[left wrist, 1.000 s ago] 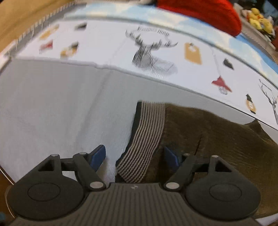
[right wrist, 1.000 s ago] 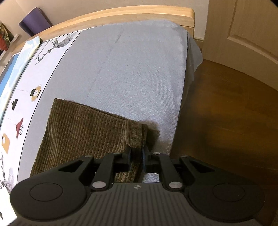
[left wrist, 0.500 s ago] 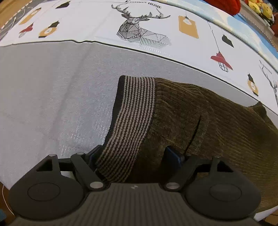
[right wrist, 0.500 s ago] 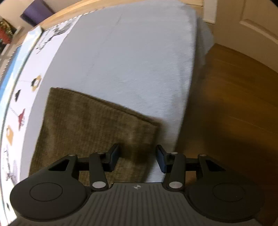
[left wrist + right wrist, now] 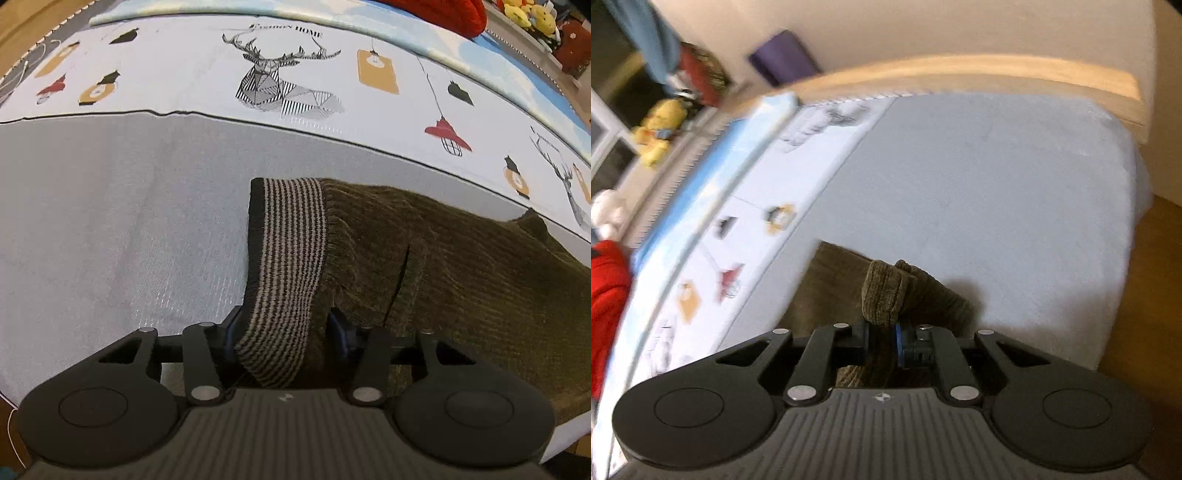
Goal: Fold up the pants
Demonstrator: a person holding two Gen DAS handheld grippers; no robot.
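Olive corduroy pants with a striped waistband lie on the grey bed sheet. My left gripper has its jaws around the near end of the waistband, the fingers close against the fabric. In the right wrist view my right gripper is shut on the bunched leg end of the pants, which rises lifted and folded above the rest of the leg on the sheet.
A white bedcover with deer and lamp prints runs along the far side. A red cushion and yellow toys lie beyond. A wooden bed frame and the wooden floor border the bed's end.
My left gripper has narrowed its jaws around the waistband. My right gripper has shut again on the leg end and lifted it, tilting up toward the bed frame.
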